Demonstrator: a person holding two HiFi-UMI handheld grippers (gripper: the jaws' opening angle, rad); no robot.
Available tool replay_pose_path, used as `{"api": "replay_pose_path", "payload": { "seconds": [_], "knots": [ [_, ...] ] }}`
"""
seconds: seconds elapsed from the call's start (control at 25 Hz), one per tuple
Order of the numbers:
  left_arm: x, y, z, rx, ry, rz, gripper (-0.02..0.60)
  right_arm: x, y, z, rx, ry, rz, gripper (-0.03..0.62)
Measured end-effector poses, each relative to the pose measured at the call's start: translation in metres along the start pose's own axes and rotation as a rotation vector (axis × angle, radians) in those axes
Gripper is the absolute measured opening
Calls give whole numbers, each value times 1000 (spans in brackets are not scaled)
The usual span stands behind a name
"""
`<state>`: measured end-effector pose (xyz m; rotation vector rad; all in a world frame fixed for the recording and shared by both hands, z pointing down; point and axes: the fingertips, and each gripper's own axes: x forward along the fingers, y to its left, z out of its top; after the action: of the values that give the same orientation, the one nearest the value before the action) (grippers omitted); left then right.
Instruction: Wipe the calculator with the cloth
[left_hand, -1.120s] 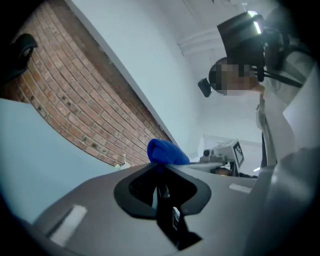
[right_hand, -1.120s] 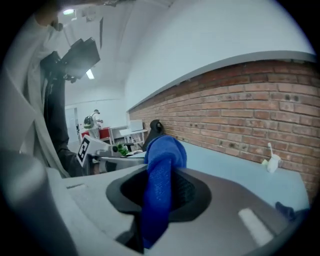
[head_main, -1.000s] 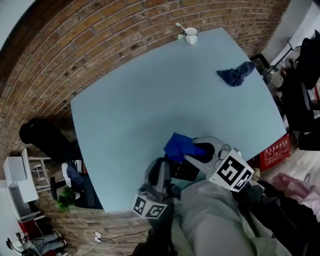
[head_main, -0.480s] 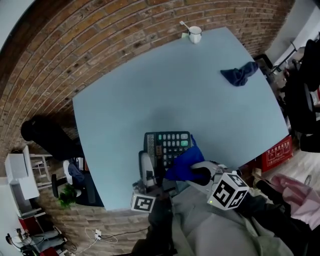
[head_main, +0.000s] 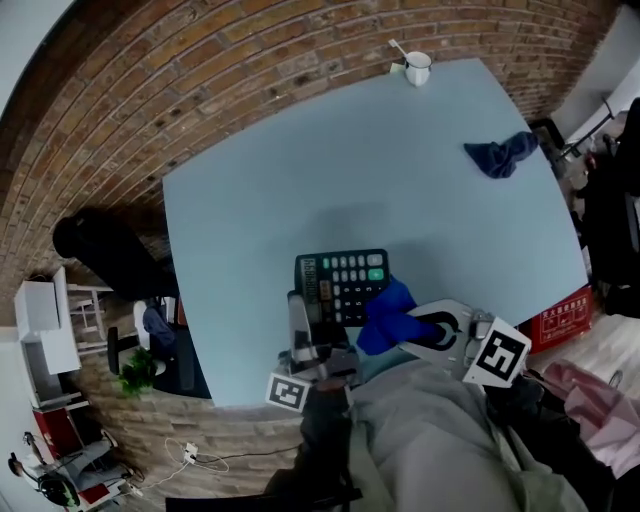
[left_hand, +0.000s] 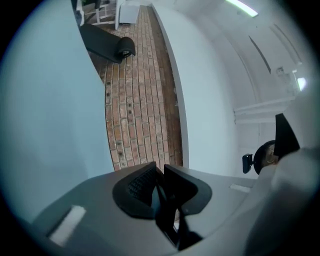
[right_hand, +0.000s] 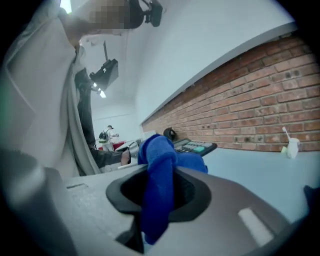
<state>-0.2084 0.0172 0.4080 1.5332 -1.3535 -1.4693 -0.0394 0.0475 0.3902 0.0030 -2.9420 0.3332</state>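
the calculator (head_main: 342, 285) is back in plain sight. a second ago the blue cloth (head_main: 385, 310) and both grippers covered most of it at the near edge of the table (head_main: 300, 170). now its keys face up, a little in from that edge, and the cloth has come off to its near right corner. that reads as one pass finished, with most of the keypad still to go over, so i'd judge you are early in the wiping.

your right gripper (head_main: 405, 325) has its fingers (right_hand: 192, 192) clamped on a thick fold of the cloth, which bulges out ahead of them. your left gripper (head_main: 299, 312) sits at the calculator's near left side, its fingers (left_hand: 137, 186) narrow, pinching a thin dark edge that i take to be the calculator's rim.

far off, a white mug (head_main: 417, 68) with a spoon in it stands at the far edge, and a dark blue rag (head_main: 510, 155) lies at the far right. neither is in your way. what does crowd the stroke is your own left gripper beside the keys.
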Motion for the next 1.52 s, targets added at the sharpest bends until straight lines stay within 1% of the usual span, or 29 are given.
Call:
{"api": "replay_pose_path", "payload": {
  "seconds": [0.04,0.08,0.12,0.2,0.24,0.28,0.32,0.36,0.4,0.48,0.52,0.56,0.64,0.72,0.76,0.84,0.88,0.92,1.0,1.08,1.16,1.24,1.32,1.36,1.4,1.44,1.52],
  "knots": [
    [-1,1,0,-9,3,1,48,-4,-6,4,15,-17,-18,100],
    [-4,2,-1,-12,14,1,46,-8,-16,6,30,-24,-61,100],
    [-7,1,-3,-12,30,0,43,-12,-30,5,41,-18,-123,100],
    [-13,0,-8,-6,47,2,43,-12,-57,-1,39,26,-237,100],
    [-15,2,-9,1,44,13,48,-8,-64,-4,28,48,-263,100],
    [-18,6,-8,5,35,27,48,-4,-65,-6,23,56,-262,100],
    [-20,10,-5,1,23,39,48,-1,-59,-8,32,50,-239,100],
    [-21,12,-1,-7,7,44,46,1,-48,-9,53,38,-193,100],
    [-22,14,4,-12,-11,45,44,4,-33,-10,77,28,-130,100],
    [-22,15,15,-20,-40,41,41,13,4,-13,87,45,5,100],
    [-22,16,19,-27,-48,39,40,17,18,-15,70,60,46,100],
    [-21,16,20,-36,-51,37,41,19,25,-15,51,64,58,100],
    [-21,15,21,-54,-47,24,41,20,18,-11,62,40,23,100],
    [-21,10,16,-62,-26,1,46,13,-7,-5,92,10,-58,100],
    [-21,7,12,-65,-8,-12,46,8,-23,-1,87,-8,-106,100],
    [-21,1,3,-88,15,-34,46,-3,-55,9,84,-68,-196,100],
    [-22,-1,0,-101,17,-43,46,-8,-65,15,111,-108,-224,100],
    [-22,-2,-1,-109,15,-49,46,-11,-71,19,145,-146,-234,100],
    [-22,-1,0,-106,7,-51,46,-11,-66,19,192,-179,-202,100],
    [-21,3,6,-96,-3,-39,43,-6,-44,6,203,-146,-124,100],
    [-20,11,10,-84,11,-30,43,0,-20,-12,229,-108,-36,100],
    [-19,22,5,-68,81,-31,41,2,-10,-32,281,-86,5,100],
    [-18,37,-8,-38,202,-37,41,-1,-12,-57,335,-40,2,100],
    [-17,46,-17,-3,280,-39,41,-3,-16,-71,348,-2,-7,100],
    [-17,56,-26,50,367,-39,41,-6,-20,-86,349,40,-22,100],
    [-17,68,-36,121,460,-34,41,-8,-24,-99,340,80,-40,100],
    [-17,91,-56,255,639,-23,42,-15,-35,-117,322,125,-82,100]
  ]
}}
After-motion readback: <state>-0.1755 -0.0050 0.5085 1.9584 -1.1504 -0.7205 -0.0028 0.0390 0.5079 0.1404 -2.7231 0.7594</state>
